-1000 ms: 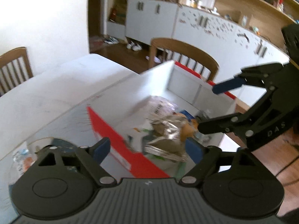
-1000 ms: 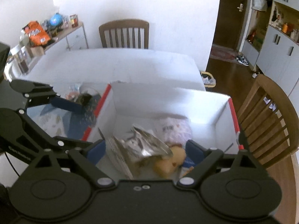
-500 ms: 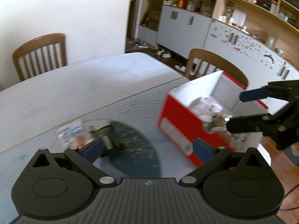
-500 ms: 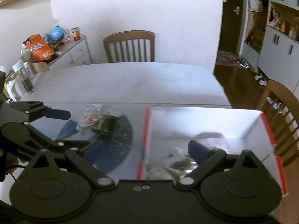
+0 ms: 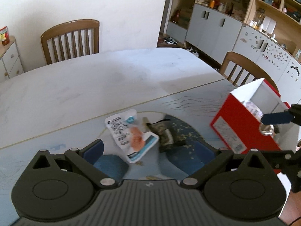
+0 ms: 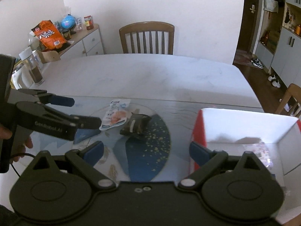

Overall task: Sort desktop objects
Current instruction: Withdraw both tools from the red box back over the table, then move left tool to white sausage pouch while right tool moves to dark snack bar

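A white snack packet with an orange picture (image 5: 129, 135) (image 6: 115, 116) and a dark wrapped packet (image 5: 165, 135) (image 6: 136, 126) lie side by side on the glass-topped table. A red and white box (image 5: 237, 130) (image 6: 235, 131) stands to their right and holds several snack packets. My left gripper (image 5: 148, 148) is open and empty just short of the white packet; it also shows in the right wrist view (image 6: 82, 113). My right gripper (image 6: 146, 150) is open and empty, between the dark packet and the box; its fingers (image 5: 276, 117) show over the box.
A wooden chair (image 6: 146, 37) stands at the table's far side, another (image 5: 246, 71) behind the box. A side cabinet (image 6: 75, 43) with jars and snack bags is at far left. Bottles (image 6: 33, 69) stand at the table's left edge.
Both grippers have swung left, away from over the box, and now face the two packets on the table. Both stay open and empty.
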The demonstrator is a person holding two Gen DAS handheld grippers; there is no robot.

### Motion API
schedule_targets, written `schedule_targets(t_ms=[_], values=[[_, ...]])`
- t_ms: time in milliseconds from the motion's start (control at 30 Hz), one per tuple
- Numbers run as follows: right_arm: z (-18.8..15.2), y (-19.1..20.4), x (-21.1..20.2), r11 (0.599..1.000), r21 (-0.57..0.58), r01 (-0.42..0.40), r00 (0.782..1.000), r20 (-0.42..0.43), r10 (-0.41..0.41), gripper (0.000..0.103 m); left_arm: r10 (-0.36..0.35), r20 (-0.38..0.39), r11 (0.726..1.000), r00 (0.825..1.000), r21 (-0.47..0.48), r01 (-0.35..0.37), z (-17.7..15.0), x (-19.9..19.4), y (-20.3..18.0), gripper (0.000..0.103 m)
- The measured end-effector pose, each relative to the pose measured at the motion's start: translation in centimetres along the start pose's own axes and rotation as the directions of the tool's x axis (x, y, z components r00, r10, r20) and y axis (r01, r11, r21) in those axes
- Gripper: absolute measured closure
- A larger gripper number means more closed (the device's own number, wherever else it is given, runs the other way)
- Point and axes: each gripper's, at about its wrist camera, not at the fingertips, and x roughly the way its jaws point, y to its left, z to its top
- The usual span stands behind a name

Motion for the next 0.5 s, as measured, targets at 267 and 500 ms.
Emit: schedule_targets(t_ms=[267,500], values=[[0.4,1.7,3.3,1.0,-0.002,-0.012,1.0,-0.021,0.012,0.005,0.02,-0.028,1.0,0.999,-0.015,-0.02,0.4,2.5,1.7,0.0],[0.9,2.6,6.5,1.0,-0.014,0.013,1.0,-0.024,-0.014,0.01,0.026,-0.06,0.999,0.998,-0.04,-0.028,1.2,5.1,2.7,0.0]])
